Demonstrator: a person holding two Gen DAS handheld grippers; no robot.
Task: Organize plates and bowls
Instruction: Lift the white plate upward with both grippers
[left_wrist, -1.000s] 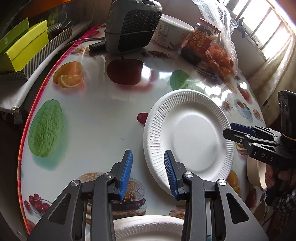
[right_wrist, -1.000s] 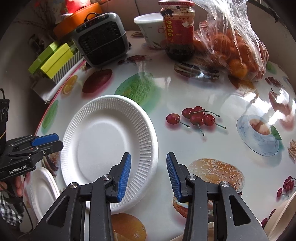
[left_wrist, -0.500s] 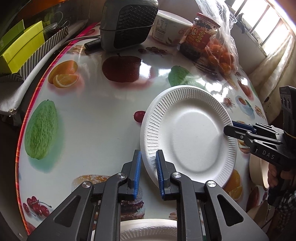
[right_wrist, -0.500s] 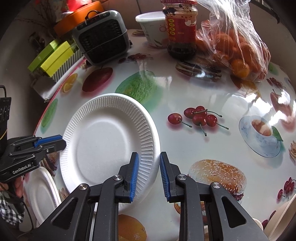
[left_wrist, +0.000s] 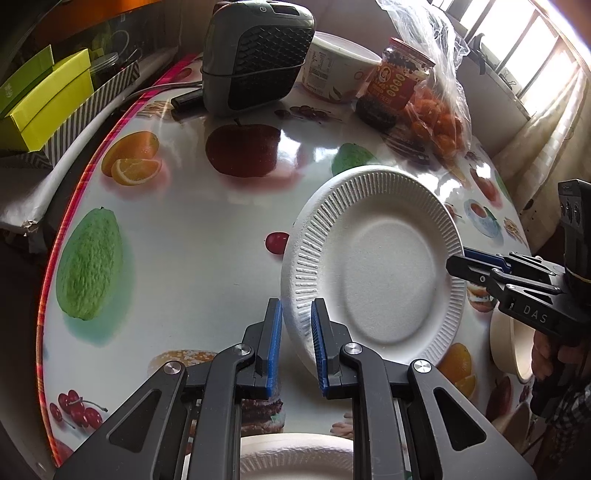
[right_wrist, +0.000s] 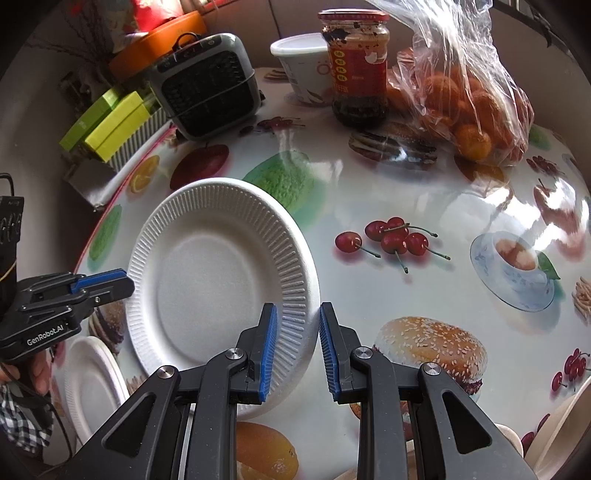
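While we hold two tongs over the fruit-print table (left_wrist: 192, 229), each has just closed its blue pads onto the rim of one white paper plate (left_wrist: 373, 269): the left gripper (left_wrist: 297, 343) pinches one edge, the right gripper (right_wrist: 295, 347) the opposite edge. One more paper plate (right_wrist: 92, 384) lies beneath the left gripper. Beyond the tongs stand one jar (right_wrist: 356, 70) and one bag of oranges (right_wrist: 469, 96).

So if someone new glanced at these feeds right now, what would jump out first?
The white paper plate mid-table, pinched on opposite rims by both grippers: the left gripper at its near-left edge, the right gripper at the other side, jaws closed on the rim. Behind it, the bag of oranges and the red-labelled jar stand at the table's far edge.
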